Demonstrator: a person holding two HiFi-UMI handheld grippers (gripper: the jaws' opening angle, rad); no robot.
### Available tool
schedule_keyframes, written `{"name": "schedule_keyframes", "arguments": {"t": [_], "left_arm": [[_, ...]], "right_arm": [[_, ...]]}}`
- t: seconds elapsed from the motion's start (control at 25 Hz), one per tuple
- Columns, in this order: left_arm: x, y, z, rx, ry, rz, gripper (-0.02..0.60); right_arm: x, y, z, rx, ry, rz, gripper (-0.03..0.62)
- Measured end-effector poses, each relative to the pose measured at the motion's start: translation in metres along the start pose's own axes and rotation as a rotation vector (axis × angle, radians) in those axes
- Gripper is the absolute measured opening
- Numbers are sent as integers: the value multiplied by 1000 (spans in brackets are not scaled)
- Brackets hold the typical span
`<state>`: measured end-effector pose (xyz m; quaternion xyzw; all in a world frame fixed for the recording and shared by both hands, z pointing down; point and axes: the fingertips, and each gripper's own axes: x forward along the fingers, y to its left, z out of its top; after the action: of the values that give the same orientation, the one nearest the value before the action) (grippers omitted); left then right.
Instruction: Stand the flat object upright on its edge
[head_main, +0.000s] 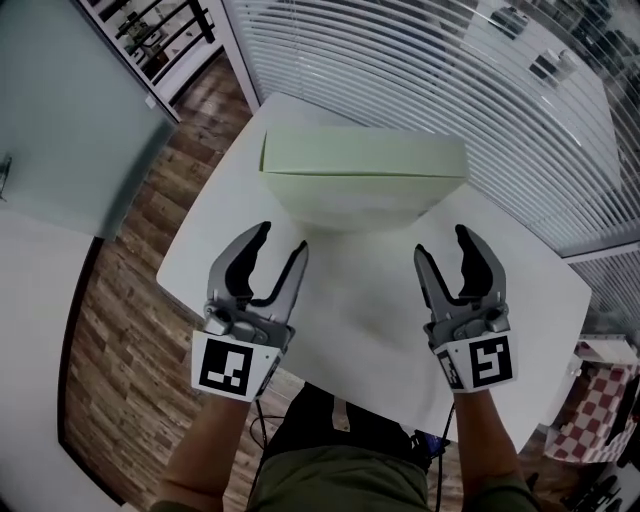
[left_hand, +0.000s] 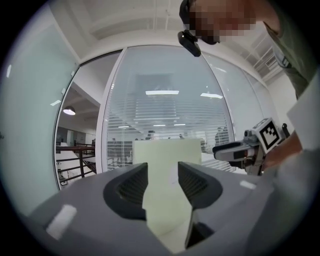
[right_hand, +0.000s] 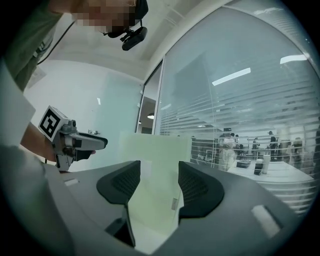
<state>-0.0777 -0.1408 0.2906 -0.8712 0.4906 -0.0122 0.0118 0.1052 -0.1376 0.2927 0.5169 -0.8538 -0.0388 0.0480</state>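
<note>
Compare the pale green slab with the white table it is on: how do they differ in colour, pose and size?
Colour: the pale green slab is a soft green, while the table is plain white.
Pose: the slab stands upright on one edge, while the table top lies level.
Size: the slab takes up only a strip near the table's far end, and the table is much broader.
Both are flat-faced and roughly rectangular.

Open tabletop (head_main: 365, 300) ahead, standing pale-green box (head_main: 365, 158) across its far side
</note>
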Motion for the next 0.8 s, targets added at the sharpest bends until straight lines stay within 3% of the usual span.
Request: {"name": "schedule_keyframes", "arguments": {"t": [0.2, 0.32, 0.64, 0.8], "left_arm": [[-9, 0, 7, 42, 10, -16, 155], [-13, -4, 13, 1, 11, -26, 132], [-27, -6, 12, 17, 51, -39, 81], [-25, -8, 20, -37, 33, -66, 50]], "right_arm": [[-8, 3, 8, 13, 8, 6, 203], [-11, 9, 13, 18, 11, 7, 178], [-25, 19, 27, 64, 12, 9, 121], [-24, 25, 24, 67, 41, 30, 100]]}}
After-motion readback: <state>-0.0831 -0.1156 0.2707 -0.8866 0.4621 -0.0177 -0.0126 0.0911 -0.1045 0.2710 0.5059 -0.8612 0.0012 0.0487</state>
